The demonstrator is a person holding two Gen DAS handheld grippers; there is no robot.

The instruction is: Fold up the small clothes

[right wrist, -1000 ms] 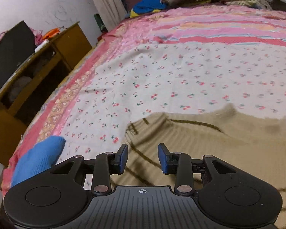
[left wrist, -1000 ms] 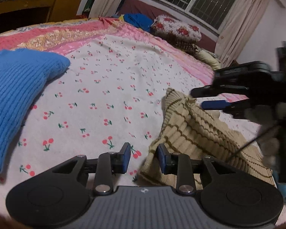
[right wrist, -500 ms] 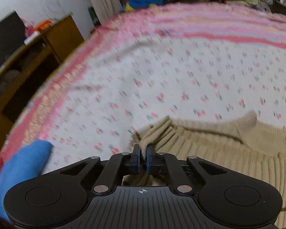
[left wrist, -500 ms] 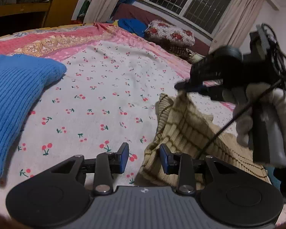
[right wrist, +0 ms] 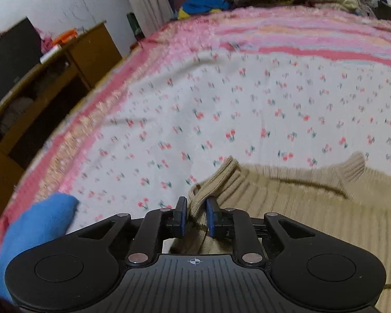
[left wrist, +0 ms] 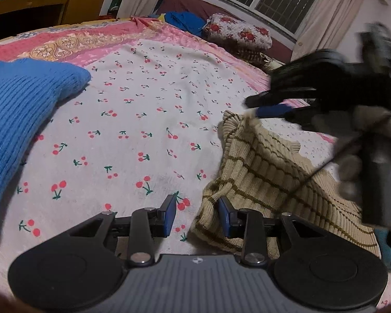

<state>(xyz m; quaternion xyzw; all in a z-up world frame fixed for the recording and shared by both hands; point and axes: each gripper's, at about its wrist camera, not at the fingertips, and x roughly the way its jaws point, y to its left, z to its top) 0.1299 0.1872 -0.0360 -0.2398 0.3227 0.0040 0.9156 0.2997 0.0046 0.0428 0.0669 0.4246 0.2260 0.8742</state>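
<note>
A beige ribbed sweater with thin brown stripes (left wrist: 268, 172) lies bunched on the cherry-print bedspread (left wrist: 143, 120). My left gripper (left wrist: 196, 215) is open and empty, low over the bed, its right finger at the sweater's near edge. My right gripper (right wrist: 196, 215) holds the sweater's ribbed cuff (right wrist: 216, 180), with the jaws a little apart around it. In the left wrist view the right gripper (left wrist: 263, 107) appears blurred above the sweater's raised corner. The sweater's body (right wrist: 312, 208) spreads to the right in the right wrist view.
A blue knit sweater (left wrist: 15, 114) lies at the left of the bed; it also shows in the right wrist view (right wrist: 36, 232). Floral pillows (left wrist: 237, 31) and blue clothes (left wrist: 185, 20) sit at the bed's head. A wooden desk (right wrist: 52, 88) stands beside the bed.
My right gripper closed on the sweater's cuff and lifted it; now its jaws have parted slightly and it has dropped lower. My left gripper stayed open in place.
</note>
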